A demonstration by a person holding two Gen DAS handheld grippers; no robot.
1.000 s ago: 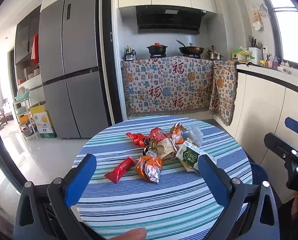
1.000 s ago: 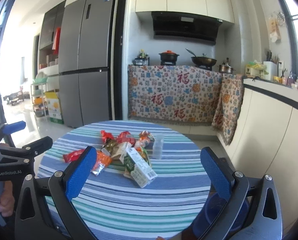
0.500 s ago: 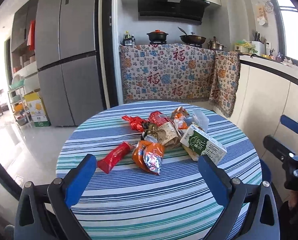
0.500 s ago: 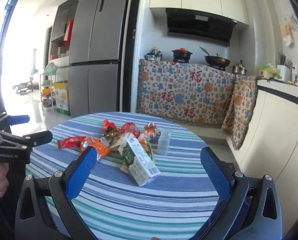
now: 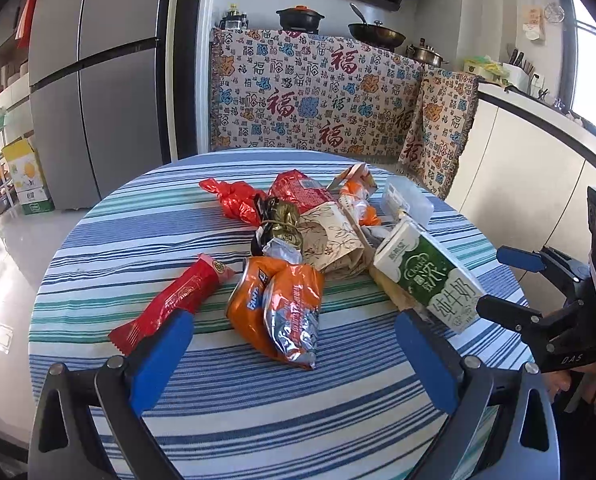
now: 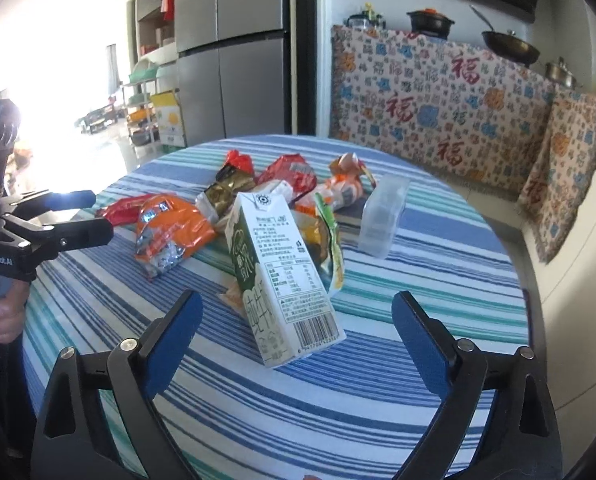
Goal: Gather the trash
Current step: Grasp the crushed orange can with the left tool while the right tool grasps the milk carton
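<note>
Trash wrappers lie heaped mid-way across the round blue-striped counter (image 5: 109,240), now much larger in both views, since both tools have come down toward them. Left tool (image 5: 293,354) gapes empty before the crumpled orange foil bag (image 5: 285,304). Right tool (image 6: 295,330), jaws just narrowing slightly yet still wide and empty, faces the green-and-white milk carton (image 6: 273,264), so grasping looks imminent.

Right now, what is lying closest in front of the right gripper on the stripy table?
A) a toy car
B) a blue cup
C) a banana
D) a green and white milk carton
D: the green and white milk carton lies on its side on the striped table, just ahead of the right gripper, whose jaws stand wide apart with nothing clamped.
</note>
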